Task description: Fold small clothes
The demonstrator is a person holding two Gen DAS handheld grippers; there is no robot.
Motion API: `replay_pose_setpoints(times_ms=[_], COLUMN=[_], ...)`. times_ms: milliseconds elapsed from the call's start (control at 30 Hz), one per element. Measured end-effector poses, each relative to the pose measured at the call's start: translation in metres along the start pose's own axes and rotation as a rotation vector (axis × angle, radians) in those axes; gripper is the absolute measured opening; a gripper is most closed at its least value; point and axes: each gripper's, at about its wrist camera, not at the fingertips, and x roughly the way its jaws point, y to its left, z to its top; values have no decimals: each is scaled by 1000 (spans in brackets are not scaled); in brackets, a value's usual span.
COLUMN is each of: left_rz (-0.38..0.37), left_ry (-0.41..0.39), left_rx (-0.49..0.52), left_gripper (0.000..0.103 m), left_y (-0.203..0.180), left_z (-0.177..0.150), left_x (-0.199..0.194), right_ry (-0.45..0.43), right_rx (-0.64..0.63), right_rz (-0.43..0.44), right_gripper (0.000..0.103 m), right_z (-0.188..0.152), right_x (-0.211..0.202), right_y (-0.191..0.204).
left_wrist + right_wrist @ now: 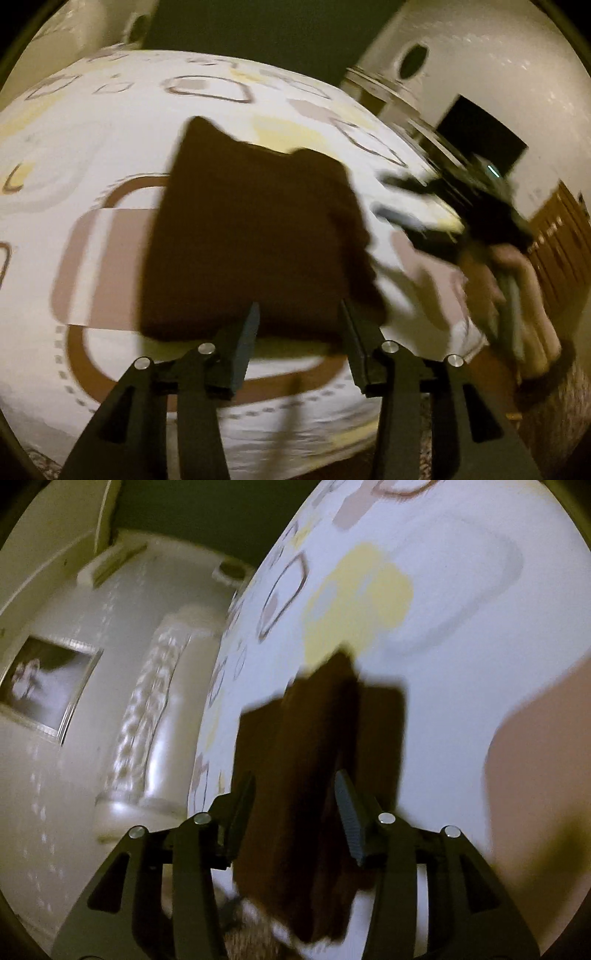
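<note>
Both wrist views close above bed [110, 122]; share brown cloth [255, 236]; right view seemingly tilted.

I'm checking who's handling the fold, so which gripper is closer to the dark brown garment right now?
Hard to separate. The left gripper has its open fingers at the brown garment's near edge; the right gripper also straddles it, open. Blur hides any contact.

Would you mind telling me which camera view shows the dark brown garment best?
The left wrist view: the dark brown garment appears nearly whole, lying flat on the patterned bedsheet beyond the open left hand-held gripper. The right wrist view shows it blurred and partly hidden between the right hand-held gripper fingers.
</note>
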Motion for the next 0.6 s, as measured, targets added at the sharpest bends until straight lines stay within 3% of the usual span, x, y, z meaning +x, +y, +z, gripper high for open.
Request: replay_pose_setpoints(times_ms=[200, 367, 600], left_rz=[13, 49, 57], left_ry=[-3, 18, 28], left_rx=[-74, -93, -122], left_gripper=[46, 46, 48], left_y=[41, 55, 63], left_z=[9, 6, 7], left_x=[-1, 7, 8], right_ry=[94, 66, 57], right_rx=[73, 161, 119], right_rz=[52, 122, 88], right_gripper=[45, 45, 57], right_z=[-43, -49, -50], right_x=[14, 18, 17], right_y=[-8, -18, -2])
